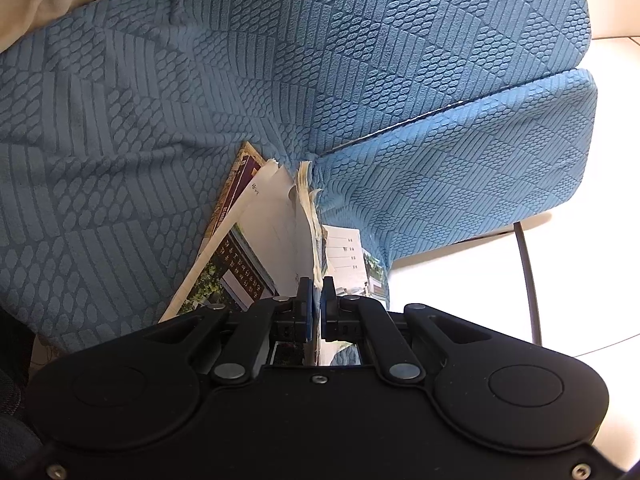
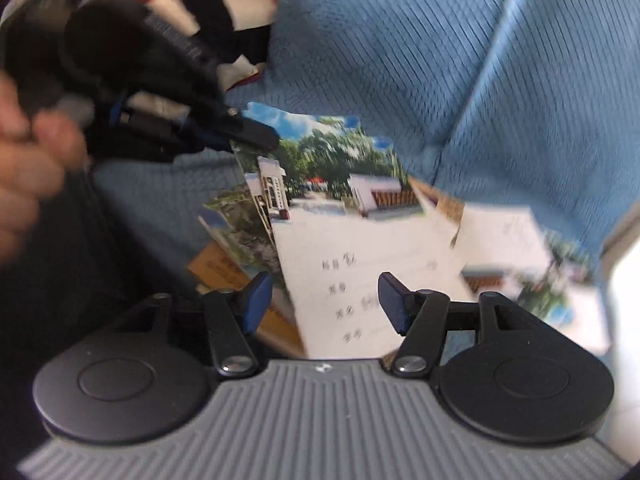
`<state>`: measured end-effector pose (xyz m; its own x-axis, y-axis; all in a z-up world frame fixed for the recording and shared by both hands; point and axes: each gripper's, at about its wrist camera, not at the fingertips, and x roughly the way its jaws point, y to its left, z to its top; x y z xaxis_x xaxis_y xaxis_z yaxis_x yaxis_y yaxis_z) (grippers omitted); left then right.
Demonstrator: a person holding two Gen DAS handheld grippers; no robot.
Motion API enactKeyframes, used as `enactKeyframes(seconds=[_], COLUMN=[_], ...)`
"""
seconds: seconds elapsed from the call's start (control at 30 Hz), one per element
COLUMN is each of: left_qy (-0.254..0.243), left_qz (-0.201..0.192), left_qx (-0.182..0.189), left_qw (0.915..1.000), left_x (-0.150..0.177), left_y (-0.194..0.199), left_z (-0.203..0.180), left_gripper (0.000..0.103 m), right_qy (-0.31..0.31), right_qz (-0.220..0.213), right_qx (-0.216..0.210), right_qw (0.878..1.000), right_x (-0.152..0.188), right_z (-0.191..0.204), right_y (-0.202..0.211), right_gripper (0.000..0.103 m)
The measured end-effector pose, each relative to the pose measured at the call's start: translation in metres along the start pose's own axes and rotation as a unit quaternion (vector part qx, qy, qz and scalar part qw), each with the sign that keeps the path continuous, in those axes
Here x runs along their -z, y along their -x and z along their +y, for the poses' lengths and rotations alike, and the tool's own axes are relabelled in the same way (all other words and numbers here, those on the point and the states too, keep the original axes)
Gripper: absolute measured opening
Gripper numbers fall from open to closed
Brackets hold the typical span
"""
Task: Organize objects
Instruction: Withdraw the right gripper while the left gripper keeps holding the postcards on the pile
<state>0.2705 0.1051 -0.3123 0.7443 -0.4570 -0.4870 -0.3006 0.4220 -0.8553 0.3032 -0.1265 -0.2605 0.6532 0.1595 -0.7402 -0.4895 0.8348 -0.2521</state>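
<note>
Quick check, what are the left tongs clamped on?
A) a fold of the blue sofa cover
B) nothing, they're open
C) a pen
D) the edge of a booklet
D: in the left wrist view the left tongs are shut on the worn page edges of the booklet, which lies against the blue sofa.

Nothing I can actually read here. Blurred handwritten lines sit on the white booklet cover (image 2: 360,280), and rows of light characters on the dark booklet panel (image 1: 244,276) stay illegible.
</note>
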Motion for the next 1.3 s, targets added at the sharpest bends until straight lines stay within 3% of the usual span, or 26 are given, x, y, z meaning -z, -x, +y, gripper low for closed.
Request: enactKeyframes(seconds=[0.1,0.17,0.2,0.23,0.33,0.43,0.63,0.77,1.07,1.3], left_qy=[0.000,0.002,0.001,-0.001,-0.013,-0.012,-0.014,-0.013,-0.007,0.017], left_qz=[0.000,0.002,0.003,0.003,-0.001,0.000,-0.041,-0.052,-0.075,-0.059], left_qx=[-0.003,-0.005,-0.005,-0.005,-0.010,-0.007,-0.037,-0.055,-0.048,-0.111], left_qw=[1.0000,1.0000,1.0000,1.0000,0.9999,0.9999,0.9984,0.9971,0.9960,0.9919], left_x=[0.000,-0.001,-0.001,-0.001,-0.001,-0.002,-0.002,-0.001,-0.002,-0.008], left_y=[0.000,-0.001,-0.001,-0.001,-0.001,0.000,0.017,0.020,0.034,0.021], left_z=[0.000,0.001,0.001,0.001,-0.002,-0.001,0.003,0.005,0.006,0.016], left_gripper=[0.002,0.002,0.003,0.003,0.009,0.013,0.028,0.029,0.035,0.033], right_qy=[0.053,0.074,0.081,0.081,0.073,0.049,0.011,-0.005,-0.036,-0.098], right_qz=[0.002,0.004,0.006,0.006,0.003,0.004,0.010,0.017,0.025,0.034], right_qx=[0.010,0.025,0.034,0.036,0.047,0.048,0.059,0.068,0.083,0.070], right_qw=[0.999,0.997,0.996,0.996,0.996,0.998,0.998,0.998,0.996,0.992], right_x=[-0.001,-0.001,-0.001,-0.002,-0.005,-0.009,-0.016,-0.019,-0.023,-0.028], right_z=[0.014,0.021,0.024,0.024,0.024,0.018,0.015,0.019,0.021,0.004], right_y=[-0.009,-0.015,-0.018,-0.019,-0.020,-0.020,-0.022,-0.020,-0.020,-0.015], right_gripper=[0.058,0.044,0.029,0.021,0.013,0.011,0.012,0.012,0.013,0.011])
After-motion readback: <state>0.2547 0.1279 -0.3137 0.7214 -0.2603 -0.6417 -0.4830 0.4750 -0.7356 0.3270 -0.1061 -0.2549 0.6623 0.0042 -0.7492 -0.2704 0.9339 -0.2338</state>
